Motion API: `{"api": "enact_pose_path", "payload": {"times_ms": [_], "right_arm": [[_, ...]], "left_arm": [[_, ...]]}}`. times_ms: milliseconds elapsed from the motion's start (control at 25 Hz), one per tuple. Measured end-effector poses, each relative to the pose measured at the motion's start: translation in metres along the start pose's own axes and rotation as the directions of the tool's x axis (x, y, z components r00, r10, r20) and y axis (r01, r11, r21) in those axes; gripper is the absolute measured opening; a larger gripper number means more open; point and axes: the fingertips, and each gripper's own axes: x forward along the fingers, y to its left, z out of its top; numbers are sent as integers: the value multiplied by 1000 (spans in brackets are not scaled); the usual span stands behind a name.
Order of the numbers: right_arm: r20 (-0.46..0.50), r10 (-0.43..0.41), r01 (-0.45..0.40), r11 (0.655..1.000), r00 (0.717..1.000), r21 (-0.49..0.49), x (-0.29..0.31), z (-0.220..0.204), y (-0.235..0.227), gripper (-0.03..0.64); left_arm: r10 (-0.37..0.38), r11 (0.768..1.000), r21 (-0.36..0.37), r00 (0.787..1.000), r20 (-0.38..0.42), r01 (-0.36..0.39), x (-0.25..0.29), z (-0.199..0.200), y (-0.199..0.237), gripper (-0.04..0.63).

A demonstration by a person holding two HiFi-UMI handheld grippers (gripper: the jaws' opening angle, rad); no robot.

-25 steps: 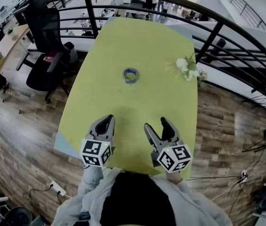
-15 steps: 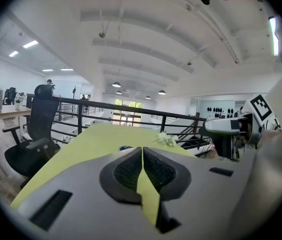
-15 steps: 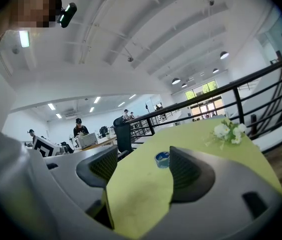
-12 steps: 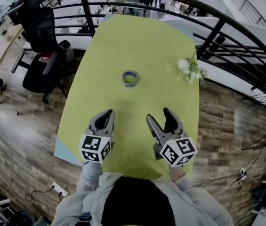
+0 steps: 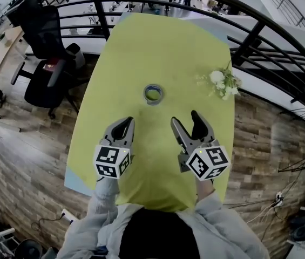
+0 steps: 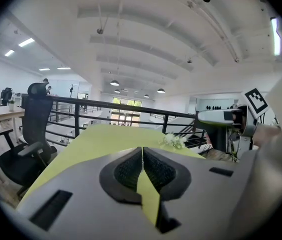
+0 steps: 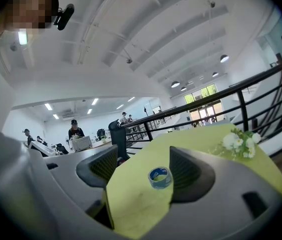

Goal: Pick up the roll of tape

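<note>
A roll of tape [image 5: 153, 94] with a blue core lies flat near the middle of the yellow-green table [image 5: 163, 47]. In the right gripper view the tape [image 7: 160, 177] shows between the wide-apart jaws, some way ahead. My right gripper [image 5: 186, 122] is open and hovers over the table nearer to me than the roll. My left gripper [image 5: 125, 125] is shut with nothing in it, to the left of the right one. In the left gripper view its pads [image 6: 142, 170] meet and the tape is hidden.
A small bunch of white flowers [image 5: 222, 83] lies at the table's right edge. A black railing [image 5: 249, 34] curves round the far side. A black office chair [image 5: 43, 47] stands left of the table on the wooden floor.
Both grippers have moved forward over the table toward the tape. Their jaws have not changed.
</note>
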Motion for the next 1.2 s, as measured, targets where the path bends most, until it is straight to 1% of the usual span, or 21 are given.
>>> {"api": "enact_pose_path", "payload": {"times_ms": [240, 480, 800, 920, 1120, 1200], "right_arm": [[-16, -15, 16, 1000, 1000, 24, 44, 3, -20, 324], [-54, -23, 26, 999, 998, 45, 85, -7, -39, 324], [-147, -16, 25, 998, 989, 62, 149, -49, -59, 324], [-182, -24, 38, 997, 983, 74, 168, -69, -69, 324], [-252, -48, 69, 995, 967, 77, 192, -103, -88, 321], [-290, -60, 84, 994, 955, 73, 201, -116, -93, 315]], "left_arm": [[12, 999, -35, 1000, -17, -13, 36, -4, 27, 21], [16, 999, -46, 999, -40, -18, 72, -9, 49, 21], [15, 997, -77, 997, -82, -21, 120, -35, 83, 21], [16, 996, -90, 996, -91, -25, 134, -43, 93, 21], [31, 993, -113, 995, -93, -42, 153, -56, 106, 21], [36, 992, -121, 995, -93, -47, 158, -62, 110, 21]]}}
